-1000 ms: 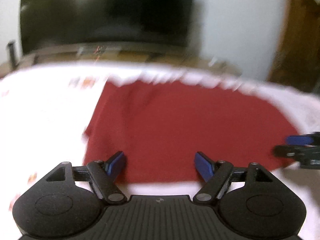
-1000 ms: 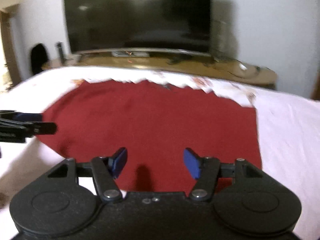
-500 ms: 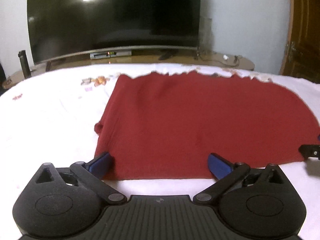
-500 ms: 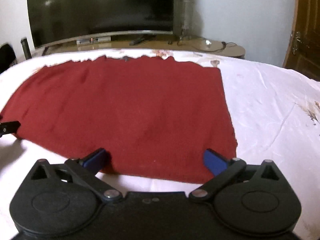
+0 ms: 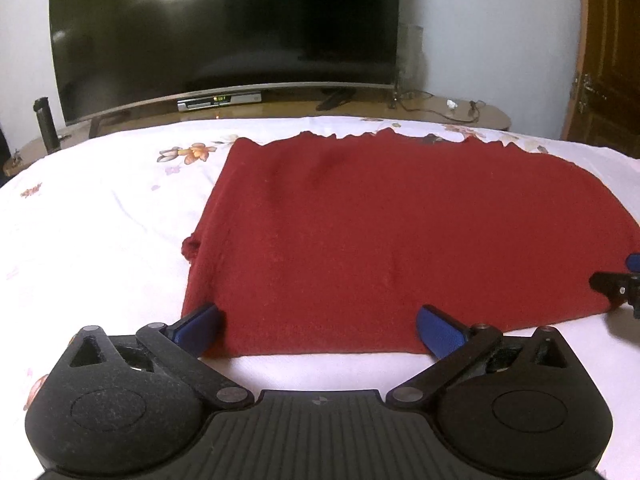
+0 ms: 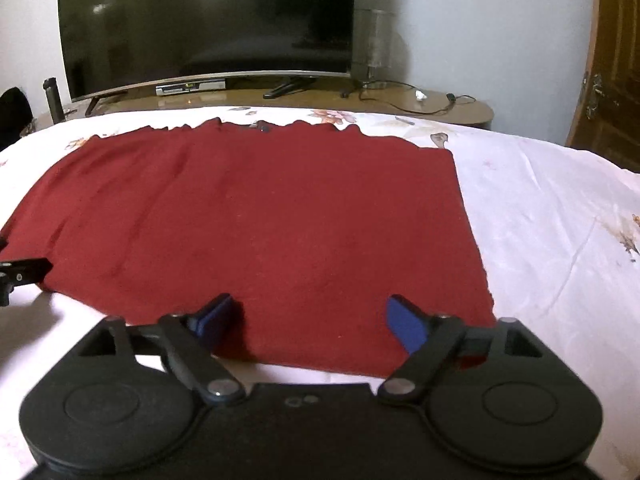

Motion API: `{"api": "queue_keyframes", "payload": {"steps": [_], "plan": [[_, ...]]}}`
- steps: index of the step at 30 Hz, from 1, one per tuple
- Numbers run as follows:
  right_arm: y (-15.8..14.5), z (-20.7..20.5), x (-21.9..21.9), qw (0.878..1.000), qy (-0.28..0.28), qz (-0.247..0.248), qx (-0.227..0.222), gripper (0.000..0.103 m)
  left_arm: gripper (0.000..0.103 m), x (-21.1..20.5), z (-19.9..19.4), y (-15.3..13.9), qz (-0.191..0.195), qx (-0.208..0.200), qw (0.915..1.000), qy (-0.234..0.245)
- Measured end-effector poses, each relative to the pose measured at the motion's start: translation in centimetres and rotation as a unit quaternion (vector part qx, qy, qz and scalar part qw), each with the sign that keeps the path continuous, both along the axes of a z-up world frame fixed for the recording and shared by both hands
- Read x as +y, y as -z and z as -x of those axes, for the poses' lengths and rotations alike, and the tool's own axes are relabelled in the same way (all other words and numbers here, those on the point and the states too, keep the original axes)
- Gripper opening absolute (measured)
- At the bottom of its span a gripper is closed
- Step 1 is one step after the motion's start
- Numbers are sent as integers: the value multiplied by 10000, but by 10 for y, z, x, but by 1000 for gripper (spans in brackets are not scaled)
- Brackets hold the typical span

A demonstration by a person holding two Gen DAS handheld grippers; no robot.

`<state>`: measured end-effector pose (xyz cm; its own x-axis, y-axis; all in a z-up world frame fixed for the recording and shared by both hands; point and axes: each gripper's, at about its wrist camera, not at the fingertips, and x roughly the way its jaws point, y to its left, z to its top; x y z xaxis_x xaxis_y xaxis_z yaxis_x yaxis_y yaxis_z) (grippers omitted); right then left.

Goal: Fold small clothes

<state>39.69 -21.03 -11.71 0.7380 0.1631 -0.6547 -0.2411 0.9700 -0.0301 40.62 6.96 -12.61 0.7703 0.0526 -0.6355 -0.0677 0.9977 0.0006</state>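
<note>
Bedsheet, white with small flowers, lies under everything you work on. Your left gripper hovers over the near left corner of the red garment, jaws spread wide after opening further, pads clear of the cloth. The garment lies flat across the bed, its ragged far edge toward the television. Your right gripper sits at the near right edge, jaws released though they have just narrowed a little, cloth beneath them.
</note>
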Motion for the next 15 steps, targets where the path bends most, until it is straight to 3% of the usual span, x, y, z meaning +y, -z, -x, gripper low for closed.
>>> {"api": "queue_keyframes", "payload": {"steps": [15], "plan": [[1, 5, -10, 10000, 4, 4, -53, 93, 103, -3, 4, 4, -18, -7, 10000, 14]]}}
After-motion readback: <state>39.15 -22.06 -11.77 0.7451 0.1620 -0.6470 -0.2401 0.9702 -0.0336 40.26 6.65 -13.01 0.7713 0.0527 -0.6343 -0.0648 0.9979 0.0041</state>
